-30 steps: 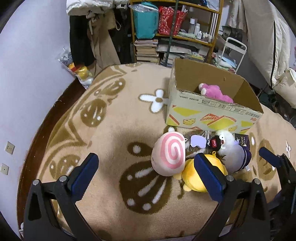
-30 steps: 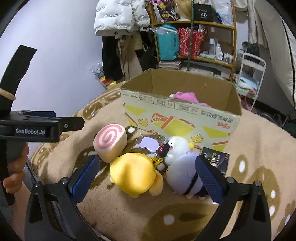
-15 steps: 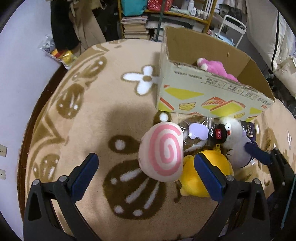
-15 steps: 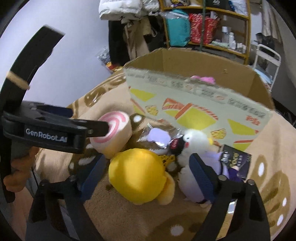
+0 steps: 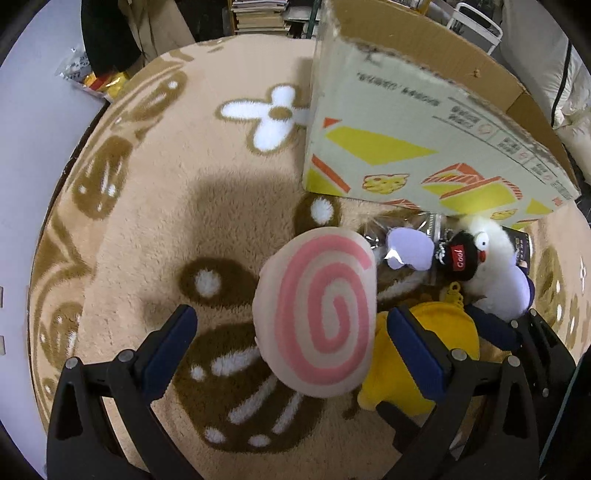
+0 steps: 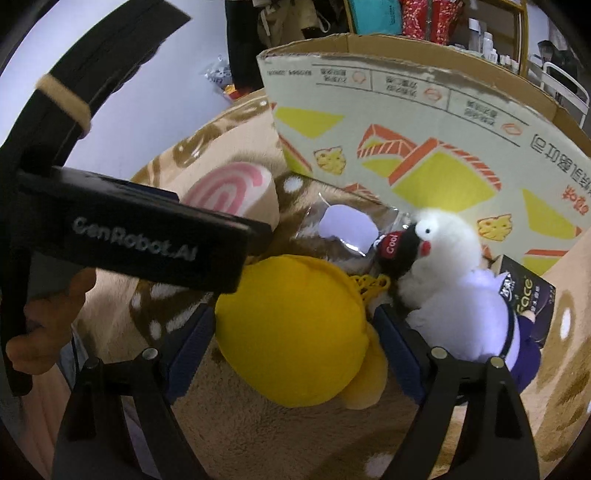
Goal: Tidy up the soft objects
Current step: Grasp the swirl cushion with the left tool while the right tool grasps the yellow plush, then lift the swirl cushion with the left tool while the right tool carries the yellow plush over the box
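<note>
A pink spiral roll plush (image 5: 321, 314) lies on the beige blanket between the open fingers of my left gripper (image 5: 291, 332); it also shows in the right wrist view (image 6: 229, 190). A yellow plush (image 6: 291, 332) sits between the open fingers of my right gripper (image 6: 295, 350), its sides close to both pads; it also shows in the left wrist view (image 5: 417, 369). A white and purple bird plush (image 6: 461, 288) lies to its right. The cardboard box (image 6: 406, 122) stands just behind the toys.
A small lilac item in a clear bag (image 6: 347, 229) and a dark packet (image 6: 528, 299) lie by the box. The left gripper's body (image 6: 129, 236) crosses the right wrist view. Shelves (image 6: 424, 18) stand behind.
Both grippers have moved down and forward. The left now straddles the pink roll and the right straddles the yellow plush. The box looms closer.
</note>
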A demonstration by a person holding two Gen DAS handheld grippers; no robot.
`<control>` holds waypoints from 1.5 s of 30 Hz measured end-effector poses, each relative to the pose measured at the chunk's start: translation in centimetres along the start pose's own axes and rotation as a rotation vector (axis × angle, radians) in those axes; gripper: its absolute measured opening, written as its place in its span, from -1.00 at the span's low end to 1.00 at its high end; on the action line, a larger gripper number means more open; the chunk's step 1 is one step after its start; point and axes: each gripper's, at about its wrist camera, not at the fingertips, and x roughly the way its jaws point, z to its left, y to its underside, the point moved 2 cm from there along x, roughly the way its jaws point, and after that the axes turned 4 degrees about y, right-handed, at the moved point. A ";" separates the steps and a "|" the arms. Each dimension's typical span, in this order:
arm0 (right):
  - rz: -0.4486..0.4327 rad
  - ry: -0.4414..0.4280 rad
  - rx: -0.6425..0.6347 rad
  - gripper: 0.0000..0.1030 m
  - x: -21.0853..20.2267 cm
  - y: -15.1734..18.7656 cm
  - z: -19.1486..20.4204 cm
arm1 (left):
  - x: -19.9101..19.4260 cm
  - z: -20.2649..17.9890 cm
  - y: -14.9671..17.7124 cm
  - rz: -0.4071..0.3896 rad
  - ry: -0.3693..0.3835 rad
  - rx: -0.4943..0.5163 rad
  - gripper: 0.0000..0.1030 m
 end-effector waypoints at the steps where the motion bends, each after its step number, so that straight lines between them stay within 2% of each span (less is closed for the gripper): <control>1: 0.002 0.002 -0.004 0.78 0.1 -0.1 0.1 | 0.1 0.1 0.0 0.003 0.002 -0.006 0.95; 8: 0.046 0.038 -0.064 0.78 1.7 0.1 1.1 | 0.6 0.7 -0.2 0.001 0.007 -0.030 0.94; 9: 0.049 0.040 -0.065 0.78 1.8 0.0 1.2 | 0.6 0.8 -0.2 0.003 0.011 -0.028 0.89; 10: 0.050 0.040 -0.066 0.78 1.8 0.3 1.3 | 0.8 1.0 -0.3 0.007 0.016 -0.025 0.76; 14: 0.055 0.028 -0.051 0.57 1.7 0.4 1.1 | 1.5 0.7 -0.1 0.027 0.020 -0.012 0.50; 16: 0.055 0.015 -0.043 0.46 1.5 0.5 1.0 | 1.5 0.4 -0.2 0.024 0.079 -0.011 0.06; 21: 0.066 -0.023 0.005 0.31 1.2 0.3 0.0 | 1.2 0.0 0.0 0.004 0.064 0.015 -0.16; 25: 0.056 -0.023 0.009 0.27 0.8 0.2 0.1 | 0.7 0.2 0.2 -0.016 0.082 -0.008 -0.20; 31: -0.006 -0.005 0.050 0.26 -1.0 -0.1 -0.4 | -2.2 0.6 0.6 -0.101 0.056 -0.045 -0.21; 36: -0.095 0.017 0.089 0.26 -4.3 -0.2 -1.1 | -4.7 0.4 1.7 -0.186 0.006 -0.034 -0.20; 45: -0.272 0.078 0.129 0.26 -10.0 -1.0 -2.8 | -11.0 0.3 3.1 -0.418 -0.005 -0.011 -0.20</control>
